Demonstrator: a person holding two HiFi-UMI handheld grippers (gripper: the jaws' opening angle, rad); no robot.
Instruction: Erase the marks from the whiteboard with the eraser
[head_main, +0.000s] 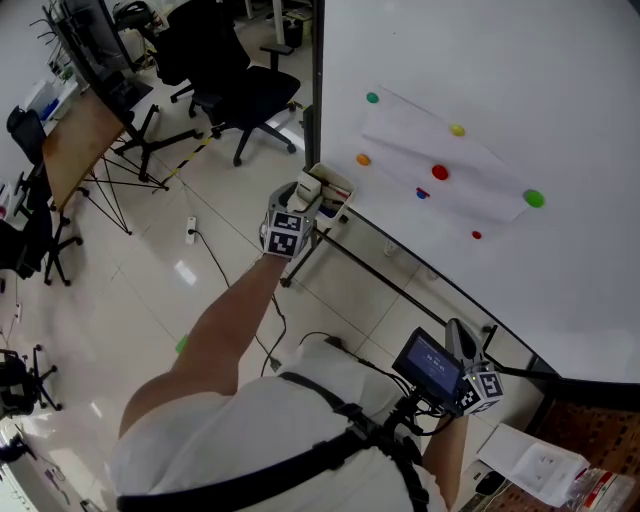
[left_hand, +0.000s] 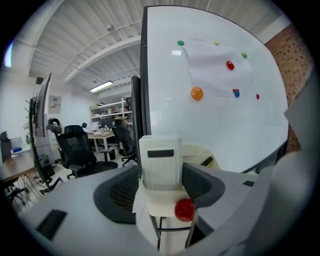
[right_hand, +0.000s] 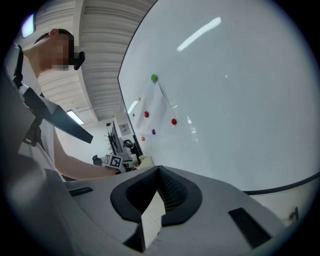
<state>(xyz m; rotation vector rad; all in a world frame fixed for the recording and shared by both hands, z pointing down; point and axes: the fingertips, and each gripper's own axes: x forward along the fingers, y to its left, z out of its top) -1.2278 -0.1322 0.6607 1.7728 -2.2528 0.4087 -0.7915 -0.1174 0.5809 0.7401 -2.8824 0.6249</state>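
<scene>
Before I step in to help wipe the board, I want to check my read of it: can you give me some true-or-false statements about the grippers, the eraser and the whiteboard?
1. The left gripper has its jaws apart, with the eraser between them. True.
2. The right gripper holds the eraser. False: its jaws are together on nothing.
3. Magnets pin a paper sheet to the whiteboard. True.
4. The eraser lies on the floor. False: it stands upright in the tray at the board's edge.
</scene>
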